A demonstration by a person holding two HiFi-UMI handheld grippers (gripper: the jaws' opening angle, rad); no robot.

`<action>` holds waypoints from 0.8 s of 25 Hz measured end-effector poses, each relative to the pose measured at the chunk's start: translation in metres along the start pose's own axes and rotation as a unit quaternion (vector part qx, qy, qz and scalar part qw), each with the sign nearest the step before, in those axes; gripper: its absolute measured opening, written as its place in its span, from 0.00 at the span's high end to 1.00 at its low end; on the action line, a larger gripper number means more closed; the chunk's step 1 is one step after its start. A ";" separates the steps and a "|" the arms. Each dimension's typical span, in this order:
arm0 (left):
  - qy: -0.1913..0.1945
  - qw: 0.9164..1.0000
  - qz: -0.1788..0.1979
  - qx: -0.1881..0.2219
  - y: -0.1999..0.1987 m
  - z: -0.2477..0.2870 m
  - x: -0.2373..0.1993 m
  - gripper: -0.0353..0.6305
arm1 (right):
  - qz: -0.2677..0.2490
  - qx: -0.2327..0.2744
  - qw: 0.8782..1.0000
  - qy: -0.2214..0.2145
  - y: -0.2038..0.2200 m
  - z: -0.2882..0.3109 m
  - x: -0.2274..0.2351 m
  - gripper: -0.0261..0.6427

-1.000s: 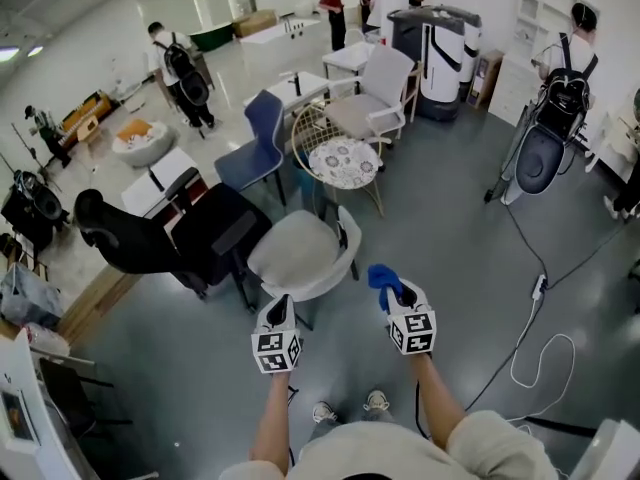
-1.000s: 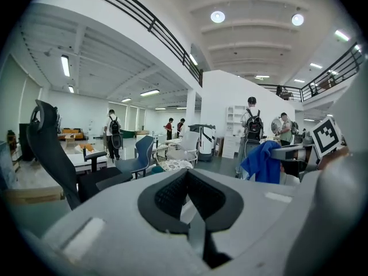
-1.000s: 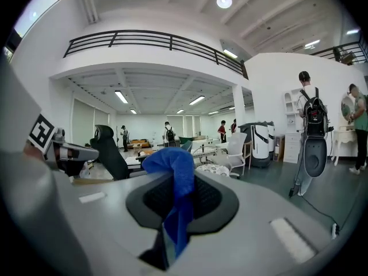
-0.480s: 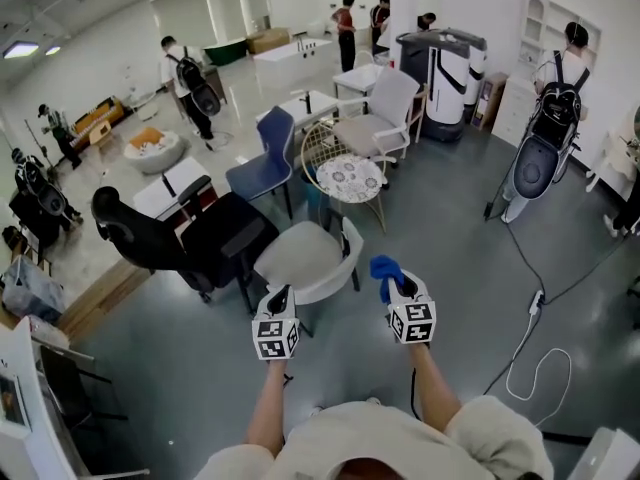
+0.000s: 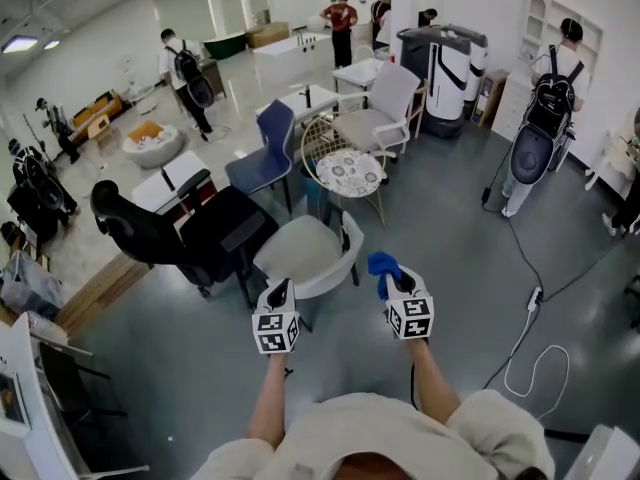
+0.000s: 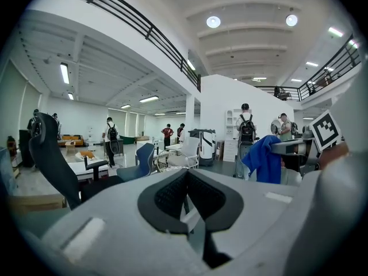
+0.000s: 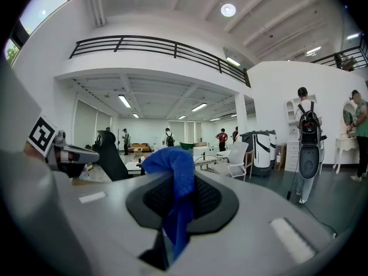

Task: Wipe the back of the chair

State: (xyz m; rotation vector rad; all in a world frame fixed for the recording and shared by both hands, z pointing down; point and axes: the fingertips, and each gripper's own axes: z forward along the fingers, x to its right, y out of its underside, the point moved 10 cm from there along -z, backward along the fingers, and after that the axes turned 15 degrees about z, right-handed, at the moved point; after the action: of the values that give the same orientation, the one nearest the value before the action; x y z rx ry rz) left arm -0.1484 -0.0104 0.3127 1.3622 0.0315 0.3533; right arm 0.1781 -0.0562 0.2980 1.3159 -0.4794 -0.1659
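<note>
Grippers in front of white chair, cloth in right one.
Right gripper (image 5: 397, 281) jaws clamped on blue cloth (image 5: 381, 265), which bunches up above the tips. Left gripper (image 5: 280, 290) jaws together, nothing between them. White chair (image 5: 300, 253) sits just beyond both grippers, its curved back (image 5: 351, 240) near the cloth, not touching.

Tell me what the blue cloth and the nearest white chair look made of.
Blue cloth: soft woven or microfibre textile, judging by its nubby matte surface and limp folds. White chair: probably moulded plastic, smooth one-piece off-white shell with slight sheen; could be upholstered.
</note>
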 end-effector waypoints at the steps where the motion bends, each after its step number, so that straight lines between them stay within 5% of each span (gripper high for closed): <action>1: 0.000 1.000 0.000 -0.001 0.000 0.000 0.001 0.94 | -0.001 -0.002 1.000 -0.001 0.000 -0.001 0.000 0.89; 20: 0.006 1.000 0.010 0.006 -0.010 0.000 0.004 0.94 | 0.004 -0.005 1.000 -0.004 0.001 -0.002 -0.002 0.90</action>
State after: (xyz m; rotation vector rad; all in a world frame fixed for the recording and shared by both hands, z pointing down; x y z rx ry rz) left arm -0.1420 -0.0110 0.3040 1.3730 0.0304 0.3791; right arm 0.1771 -0.0539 0.2985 1.3028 -0.4907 -0.1663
